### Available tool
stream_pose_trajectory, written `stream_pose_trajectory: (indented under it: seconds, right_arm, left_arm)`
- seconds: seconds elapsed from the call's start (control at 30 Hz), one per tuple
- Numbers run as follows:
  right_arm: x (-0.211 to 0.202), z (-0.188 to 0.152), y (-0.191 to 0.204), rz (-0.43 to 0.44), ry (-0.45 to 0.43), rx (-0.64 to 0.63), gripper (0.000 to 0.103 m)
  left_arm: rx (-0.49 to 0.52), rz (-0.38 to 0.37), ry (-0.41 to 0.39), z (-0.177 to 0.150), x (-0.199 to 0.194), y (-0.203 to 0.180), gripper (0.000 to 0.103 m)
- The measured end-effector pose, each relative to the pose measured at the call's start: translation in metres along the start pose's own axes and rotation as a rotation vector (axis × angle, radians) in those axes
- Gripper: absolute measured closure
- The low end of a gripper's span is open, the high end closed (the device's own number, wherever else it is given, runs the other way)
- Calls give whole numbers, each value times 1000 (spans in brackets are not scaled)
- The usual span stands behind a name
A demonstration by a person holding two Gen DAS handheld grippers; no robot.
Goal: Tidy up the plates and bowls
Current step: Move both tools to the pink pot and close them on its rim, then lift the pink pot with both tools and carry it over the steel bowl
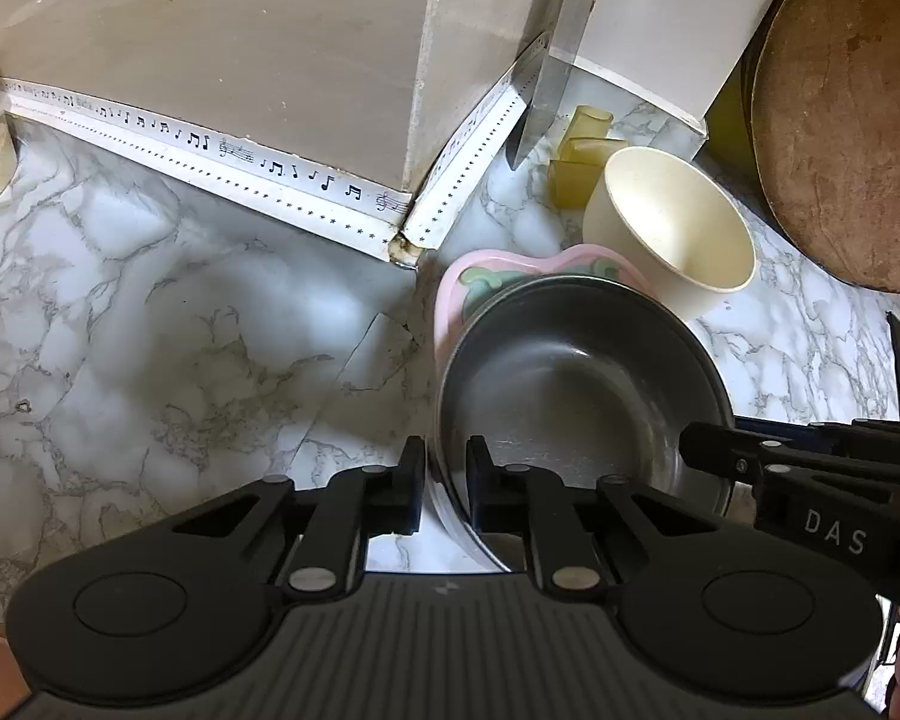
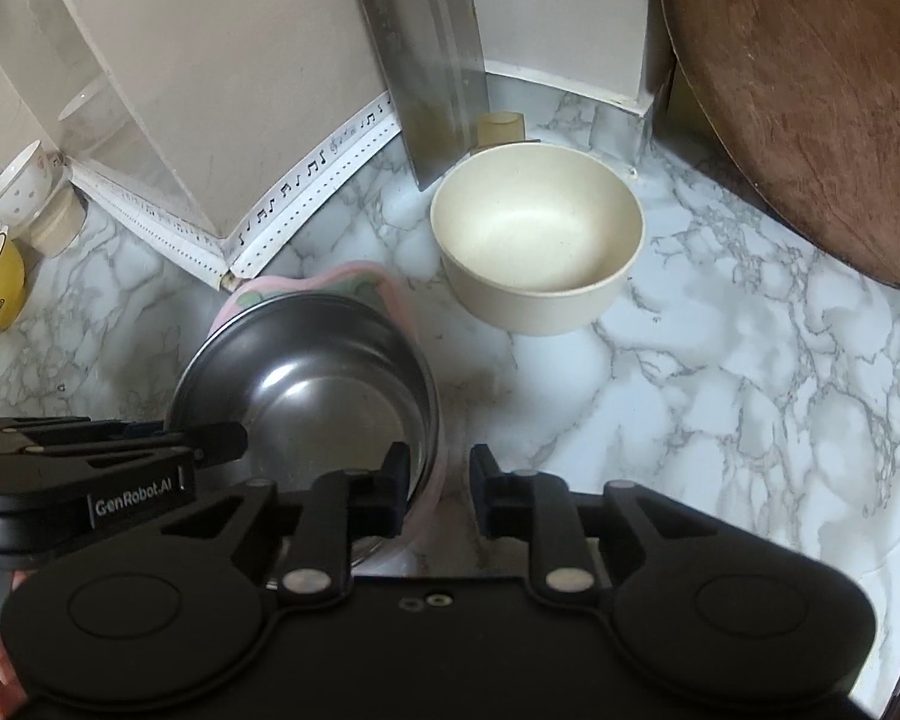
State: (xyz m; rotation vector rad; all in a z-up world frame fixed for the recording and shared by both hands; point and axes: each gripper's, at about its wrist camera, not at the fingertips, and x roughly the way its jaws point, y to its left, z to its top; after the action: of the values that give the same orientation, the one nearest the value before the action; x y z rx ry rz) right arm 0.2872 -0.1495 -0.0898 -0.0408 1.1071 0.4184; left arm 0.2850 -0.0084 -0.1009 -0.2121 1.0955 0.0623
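Glossy metal bowl (image 2: pixel 306 384); matt cream bowl (image 2: pixel 537 240), maybe plastic; rough wood board (image 2: pixel 810 90); marble-look counter (image 2: pixel 720 390).

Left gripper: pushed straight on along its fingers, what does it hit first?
Likely nothing new: the left gripper is already shut on the near rim of the steel bowl. Pushed on, it would drive that bowl into the pink plate beneath; depth unclear.
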Motion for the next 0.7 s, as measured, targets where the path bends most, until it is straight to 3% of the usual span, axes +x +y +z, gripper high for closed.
stream_pose_trajectory:
  seconds: [0.1,0.7]
  right_arm:
    - [-1,-1,2,13,-1,4,93]
    - [-30,-3,9,-34,-71,7,95]
  left_arm:
    - [7,8,-9,0,-2,-2,92]
    - [60,7,-62,0,-28,-11,97]
